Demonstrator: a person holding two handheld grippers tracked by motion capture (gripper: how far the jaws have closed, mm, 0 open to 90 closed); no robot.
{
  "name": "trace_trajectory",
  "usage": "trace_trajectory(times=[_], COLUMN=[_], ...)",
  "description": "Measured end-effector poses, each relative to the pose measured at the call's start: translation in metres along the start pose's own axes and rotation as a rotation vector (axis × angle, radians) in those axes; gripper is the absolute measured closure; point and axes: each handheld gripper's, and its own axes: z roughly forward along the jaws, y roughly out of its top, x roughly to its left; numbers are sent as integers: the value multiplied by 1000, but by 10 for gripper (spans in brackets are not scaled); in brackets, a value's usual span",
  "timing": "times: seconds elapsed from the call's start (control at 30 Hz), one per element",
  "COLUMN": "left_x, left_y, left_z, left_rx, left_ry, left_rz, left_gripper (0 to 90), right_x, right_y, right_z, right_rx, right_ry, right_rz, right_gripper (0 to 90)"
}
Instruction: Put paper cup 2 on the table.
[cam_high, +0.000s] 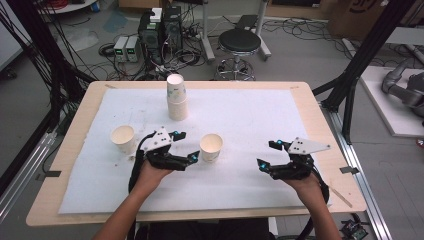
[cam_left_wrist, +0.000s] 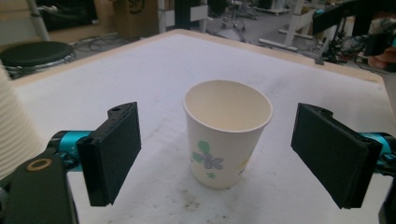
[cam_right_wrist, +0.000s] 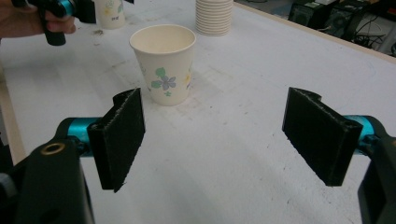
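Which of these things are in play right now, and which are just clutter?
In play: middle cup between the open left hand-held gripper jaws; left cup; cup stack; open right hand-held gripper.
Lying about: stool, floor electronics.

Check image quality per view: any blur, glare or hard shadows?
High view: soft, low detail, even light, faint shadows on the white table cover. Left gripper view: flower-printed paper cup sharp, background soft. Right gripper view: black jaw pads crisp, stacked white paper cups slightly soft; no glare.
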Motion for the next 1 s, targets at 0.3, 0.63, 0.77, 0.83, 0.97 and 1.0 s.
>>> trace_trajectory(times=[0.3, 0.63, 0.77, 0.83, 0.97, 1.0], left_x=[6, 11, 9, 8, 6, 6], left_y=[-4, -14, -18, -19, -20, -20], left_z=[-45, -68, -75, -77, -77, -77], left_rx=[-93, -101, -108, -115, -116, -116], left_ry=[63, 108, 112, 112, 110, 111], left_rz=[3, -7, -12, -13, -17, -14], left_gripper=[162, 165, 165, 165, 165, 165], right_x=[3, 11, 13, 14, 14, 14], right_y=[-4, -5, -7, -8, -8, -8], right_z=[-8, -17, -19, -21, -23, -24], right_rx=[-24, -66, -74, -78, -81, -80], right_ry=[-35, -94, -109, -118, -126, -126], right_rz=[11, 9, 7, 4, 2, -4], right_gripper=[217, 211, 211, 211, 211, 211])
